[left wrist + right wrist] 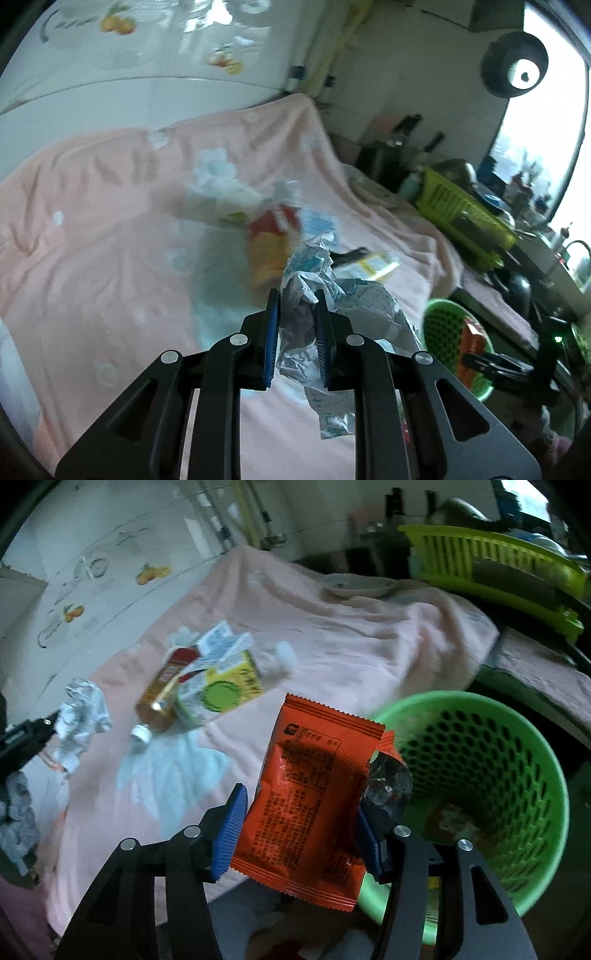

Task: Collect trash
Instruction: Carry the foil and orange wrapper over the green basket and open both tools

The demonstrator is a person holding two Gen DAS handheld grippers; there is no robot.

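1. Trash lies in several pieces on a pink blanket [332, 638] that covers the table; two pieces are off the blanket, each pinched in a gripper.
2. Left gripper [297, 299]: its blue pads are pressed together on a crumpled white wrapper [325, 295] printed with blue; the paper bulges out above and to the right of the fingers and hangs below them; from the right wrist view the same wrapper [79, 720] shows at the far left, held over the blanket's near edge.
3. Right gripper [301, 812]: its jaws pinch an orange snack packet [310, 797] across its width; the packet stands upright, printed side toward the camera, its torn silver-lined corner folded out to the right; it sits just beside the rim of a green perforated basket [517, 775], not over the opening.
4. Inside the basket some scraps show on the bottom, too blurred to name; from the left wrist view the basket [443, 325] is at the lower right, off the table's edge, with the orange packet in front of it.
5. On the blanket, well apart from the basket: a plastic bottle of amber drink [162, 694] lying on its side with a red label, its white cap [140, 734] loose just beside its mouth; a yellow-green carton [225, 686] touching the bottle; a clear small bottle [277, 661] behind the carton.
6. A shallow dish [358, 585] rests at the far edge of the blanket; a lime-green rack [491, 565] stands beyond it.
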